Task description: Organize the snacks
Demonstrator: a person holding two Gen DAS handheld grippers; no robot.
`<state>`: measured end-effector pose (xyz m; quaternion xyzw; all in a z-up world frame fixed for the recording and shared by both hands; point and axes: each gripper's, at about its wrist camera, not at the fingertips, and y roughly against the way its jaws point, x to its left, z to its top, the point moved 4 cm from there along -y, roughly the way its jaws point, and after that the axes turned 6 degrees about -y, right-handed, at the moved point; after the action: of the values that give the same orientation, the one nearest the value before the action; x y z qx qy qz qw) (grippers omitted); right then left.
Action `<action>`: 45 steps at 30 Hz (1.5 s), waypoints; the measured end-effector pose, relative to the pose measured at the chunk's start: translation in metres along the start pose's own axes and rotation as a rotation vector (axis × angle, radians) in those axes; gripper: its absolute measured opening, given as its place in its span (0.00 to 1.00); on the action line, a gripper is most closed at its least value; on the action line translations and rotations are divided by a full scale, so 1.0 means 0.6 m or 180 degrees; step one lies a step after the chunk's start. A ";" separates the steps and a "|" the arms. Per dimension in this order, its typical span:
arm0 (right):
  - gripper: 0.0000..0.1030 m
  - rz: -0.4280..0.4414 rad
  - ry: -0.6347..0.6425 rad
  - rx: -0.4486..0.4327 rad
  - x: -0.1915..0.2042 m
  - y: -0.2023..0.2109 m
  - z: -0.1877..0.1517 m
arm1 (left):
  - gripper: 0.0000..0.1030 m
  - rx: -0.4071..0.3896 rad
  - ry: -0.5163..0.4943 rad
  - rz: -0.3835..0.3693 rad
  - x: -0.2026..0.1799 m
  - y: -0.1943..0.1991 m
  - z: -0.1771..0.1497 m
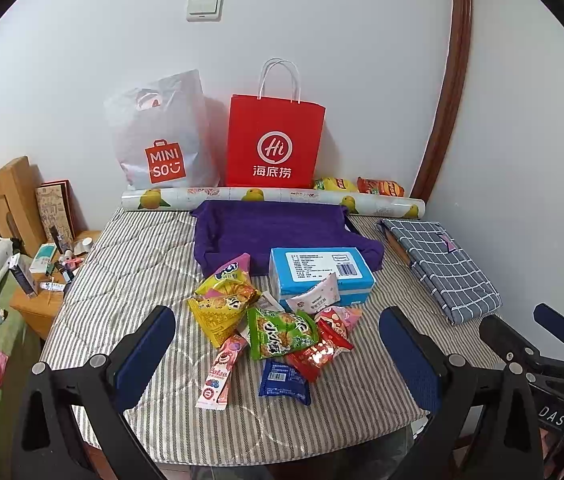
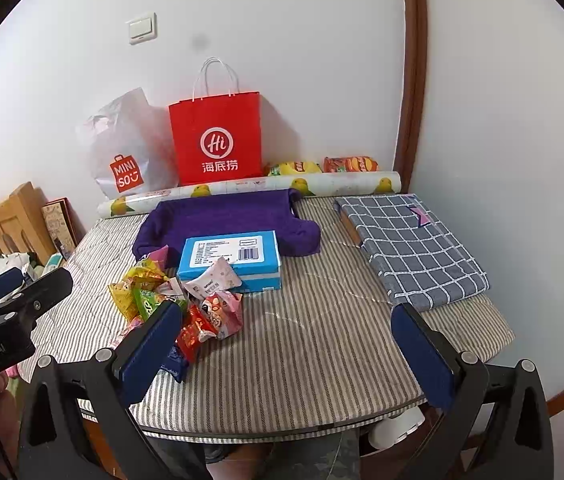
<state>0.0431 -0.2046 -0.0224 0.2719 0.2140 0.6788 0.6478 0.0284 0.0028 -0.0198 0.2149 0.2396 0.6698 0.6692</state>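
With both the left hand-held gripper (image 1: 277, 356) and the right hand-held gripper (image 2: 288, 348) spread wide and empty, we should single out one packet from the snack pile (image 1: 269, 320) at frame centre on the striped surface (image 1: 362, 392), beside the blue box (image 1: 322, 276).

The right gripper (image 2: 284, 344) hangs wide open, empty, over the striped bench (image 2: 302, 340). Snack packets (image 2: 185, 300) lie at ten o'clock, touching a blue box (image 2: 229, 260); folded checked cloth (image 2: 414, 248) at two.
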 end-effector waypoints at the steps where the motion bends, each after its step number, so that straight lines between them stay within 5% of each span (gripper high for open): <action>1: 1.00 -0.0003 0.0002 -0.0006 0.002 0.000 -0.002 | 0.99 0.0001 0.0000 0.0001 0.000 0.000 0.000; 45: 1.00 0.0086 0.0096 -0.0138 0.030 0.021 -0.014 | 0.99 0.0019 0.0059 -0.0016 0.016 -0.003 -0.010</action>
<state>0.0276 -0.1868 -0.0189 0.2504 0.2053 0.6959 0.6410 0.0260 0.0122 -0.0258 0.2102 0.2483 0.6693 0.6680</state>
